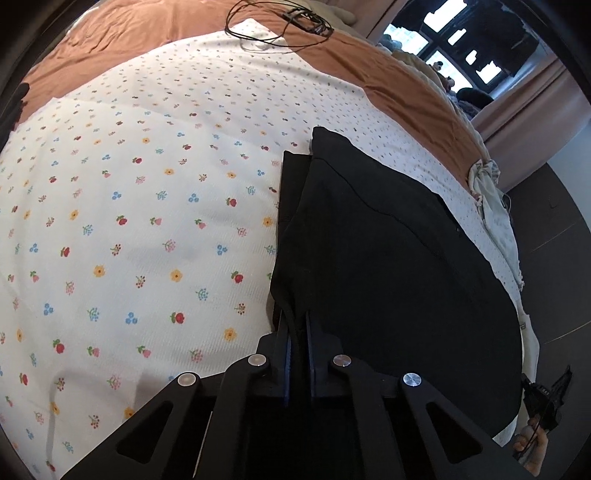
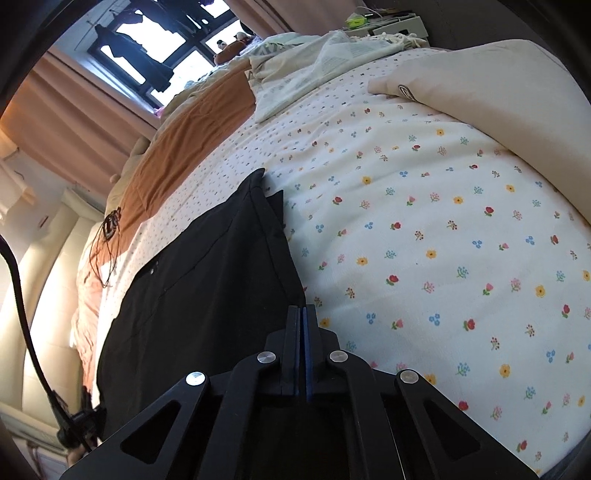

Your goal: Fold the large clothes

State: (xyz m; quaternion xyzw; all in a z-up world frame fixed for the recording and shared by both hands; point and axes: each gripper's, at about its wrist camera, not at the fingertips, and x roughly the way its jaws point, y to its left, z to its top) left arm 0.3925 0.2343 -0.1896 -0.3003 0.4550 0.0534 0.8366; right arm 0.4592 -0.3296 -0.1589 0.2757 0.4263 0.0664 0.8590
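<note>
The black garment (image 1: 388,266) lies flat on the flowered sheet (image 1: 129,229) of the bed, near its edge, and it looks already folded at least once, with layered edges at the far end. The left gripper (image 1: 298,328) is closed on a fold of its near edge. The right gripper (image 2: 303,325) is fully closed at the garment's other near corner; whether cloth sits between its pads I cannot tell. In my judgement another fold is left to do.

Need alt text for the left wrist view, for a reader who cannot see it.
The left tool is shut on an edge of a black garment that lies on a white flowered bedsheet. Beyond the sheet are an orange blanket, a coiled black cable and a window.
</note>
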